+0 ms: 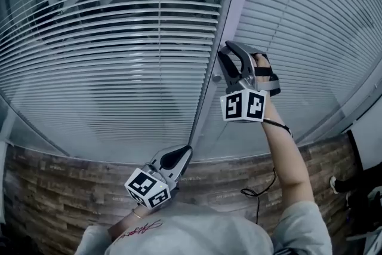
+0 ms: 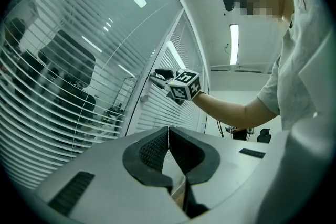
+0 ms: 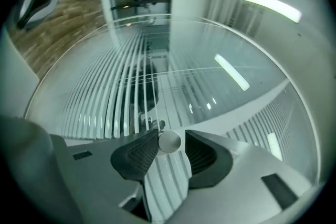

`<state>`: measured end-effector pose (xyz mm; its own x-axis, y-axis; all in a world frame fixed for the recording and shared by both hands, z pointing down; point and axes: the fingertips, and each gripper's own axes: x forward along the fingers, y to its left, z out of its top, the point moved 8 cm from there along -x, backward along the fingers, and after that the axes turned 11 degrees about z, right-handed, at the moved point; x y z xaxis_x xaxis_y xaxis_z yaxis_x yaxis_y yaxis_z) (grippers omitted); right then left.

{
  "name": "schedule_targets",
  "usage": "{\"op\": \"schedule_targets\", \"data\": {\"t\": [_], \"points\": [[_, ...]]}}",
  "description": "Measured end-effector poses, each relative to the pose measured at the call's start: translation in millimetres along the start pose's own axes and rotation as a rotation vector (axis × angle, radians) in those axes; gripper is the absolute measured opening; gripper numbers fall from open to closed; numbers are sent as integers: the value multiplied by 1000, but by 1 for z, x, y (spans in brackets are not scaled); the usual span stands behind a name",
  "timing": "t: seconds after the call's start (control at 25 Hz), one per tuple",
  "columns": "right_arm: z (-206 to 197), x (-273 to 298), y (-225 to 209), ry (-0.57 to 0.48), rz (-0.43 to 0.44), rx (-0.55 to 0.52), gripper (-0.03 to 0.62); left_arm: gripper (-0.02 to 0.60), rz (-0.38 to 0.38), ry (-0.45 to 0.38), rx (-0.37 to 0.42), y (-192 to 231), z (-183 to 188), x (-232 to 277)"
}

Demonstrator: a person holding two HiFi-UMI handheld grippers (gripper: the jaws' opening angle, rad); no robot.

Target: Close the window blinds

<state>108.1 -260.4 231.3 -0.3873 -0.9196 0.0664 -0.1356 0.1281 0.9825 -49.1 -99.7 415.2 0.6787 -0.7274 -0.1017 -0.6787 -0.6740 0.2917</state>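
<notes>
Blinds open-slatted, see-through; right hand-held gripper loose around knob; left hand-held gripper clenched, empty.

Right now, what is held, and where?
Nothing is held. The right gripper has its fingers open around the small round silver knob; the left gripper is shut, empty.
</notes>
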Motion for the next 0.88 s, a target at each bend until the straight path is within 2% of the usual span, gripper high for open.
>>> {"op": "schedule_targets", "data": {"t": [0.08,0.24,0.32,0.4,0.6,0.76,0.88], "points": [[-3,-5,-2,-55,-42,249,149,18,1,-1,-3,1,0,0],[-10,-7,1,-225,-61,896,152,18,8,13,-23,3,1,1],[-11,-5,4,-284,-72,1100,154,18,4,8,-36,3,1,1],[-11,-2,5,-290,-106,1155,155,18,11,9,-39,3,2,1],[-12,3,6,-256,-203,1145,143,18,22,5,-32,10,2,1],[-14,2,8,-283,-212,1114,140,18,17,2,-32,12,2,3],[-13,2,7,-257,-193,1026,135,18,9,9,-34,11,3,6]]}}
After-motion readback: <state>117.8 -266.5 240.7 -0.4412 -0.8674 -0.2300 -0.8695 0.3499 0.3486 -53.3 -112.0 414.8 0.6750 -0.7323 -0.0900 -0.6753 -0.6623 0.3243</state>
